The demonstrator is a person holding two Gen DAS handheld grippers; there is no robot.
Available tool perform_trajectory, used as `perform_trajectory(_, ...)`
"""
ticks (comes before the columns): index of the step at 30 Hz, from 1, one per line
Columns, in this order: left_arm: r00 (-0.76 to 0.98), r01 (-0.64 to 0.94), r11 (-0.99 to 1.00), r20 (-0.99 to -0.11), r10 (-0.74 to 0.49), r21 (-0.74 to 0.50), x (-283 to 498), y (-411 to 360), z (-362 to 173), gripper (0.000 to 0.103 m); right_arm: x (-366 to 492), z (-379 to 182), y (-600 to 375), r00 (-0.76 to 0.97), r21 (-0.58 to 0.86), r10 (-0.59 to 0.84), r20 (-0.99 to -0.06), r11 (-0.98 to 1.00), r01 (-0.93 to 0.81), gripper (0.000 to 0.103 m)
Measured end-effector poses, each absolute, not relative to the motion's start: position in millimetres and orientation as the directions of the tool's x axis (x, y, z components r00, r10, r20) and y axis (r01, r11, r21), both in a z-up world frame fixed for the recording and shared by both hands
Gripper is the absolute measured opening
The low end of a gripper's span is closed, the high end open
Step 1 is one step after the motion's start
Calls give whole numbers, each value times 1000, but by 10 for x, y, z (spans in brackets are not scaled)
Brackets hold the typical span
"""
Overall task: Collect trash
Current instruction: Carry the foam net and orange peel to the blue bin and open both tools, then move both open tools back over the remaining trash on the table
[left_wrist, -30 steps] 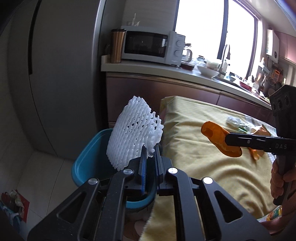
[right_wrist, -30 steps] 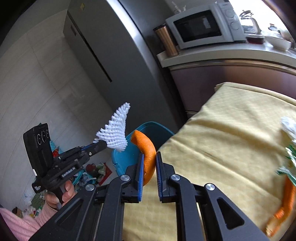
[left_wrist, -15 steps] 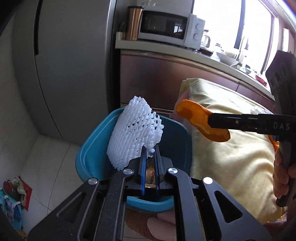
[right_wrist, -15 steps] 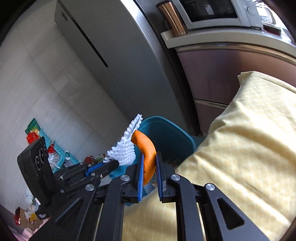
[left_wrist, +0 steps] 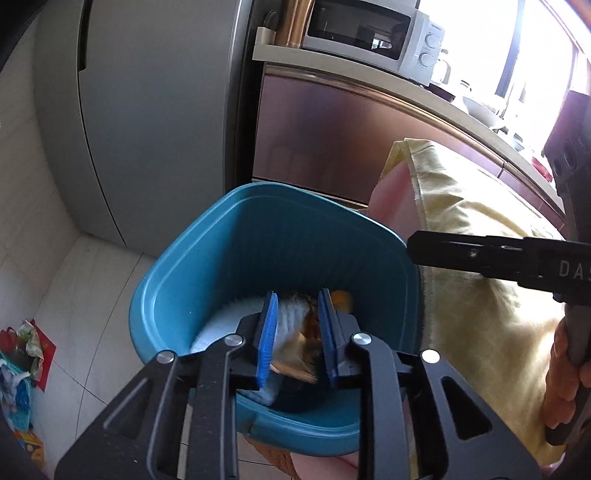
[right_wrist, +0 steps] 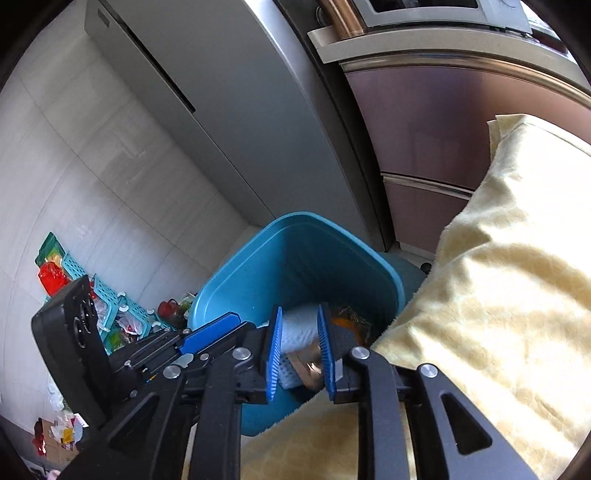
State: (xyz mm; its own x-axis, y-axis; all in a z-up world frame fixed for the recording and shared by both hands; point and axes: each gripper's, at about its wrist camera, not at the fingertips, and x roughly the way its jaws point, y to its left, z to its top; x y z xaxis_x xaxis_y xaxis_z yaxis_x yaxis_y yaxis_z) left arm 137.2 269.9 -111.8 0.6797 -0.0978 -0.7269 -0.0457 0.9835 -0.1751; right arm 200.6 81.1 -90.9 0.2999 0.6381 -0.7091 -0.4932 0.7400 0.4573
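A teal trash bin (left_wrist: 207,266) stands on the floor at the table's corner; it also shows in the right wrist view (right_wrist: 295,251). The white foam fruit net (left_wrist: 221,317) lies inside it, also seen in the right wrist view (right_wrist: 299,328), beside an orange peel (left_wrist: 341,297) that shows in the right wrist view too (right_wrist: 345,323), and brown scraps. My left gripper (left_wrist: 297,338) is open and empty above the bin. My right gripper (right_wrist: 299,352) is open and empty over the bin's edge; its finger crosses the left wrist view (left_wrist: 480,254).
A table with a yellow cloth (right_wrist: 509,277) lies to the right of the bin. A grey fridge (left_wrist: 147,110) and a counter with a microwave (left_wrist: 365,29) stand behind. Baskets and clutter (right_wrist: 74,280) sit on the floor at left.
Both grippers have opened over the bin. The white foam net and the orange peel have dropped into it.
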Motion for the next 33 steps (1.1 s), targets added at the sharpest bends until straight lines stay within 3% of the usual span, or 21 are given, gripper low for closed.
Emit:
perform_trajectory(10, 767, 31, 987, -629, -126, -160, 1108, 2457, -688, 36, 1709, -704, 346, 343, 452, 675, -653, 711, -538, 20)
perform_trajectory(18, 795, 200, 967, -551, -253, -155, 909, 1940, -316, 43, 1339, -466, -399, 449, 434, 667, -595, 737, -518, 23)
perform_trajectory(33, 660, 511, 845, -556, -505, -160, 851, 507, -201, 57, 699, -459, -2160, 695, 425, 442, -567, 880, -212, 33)
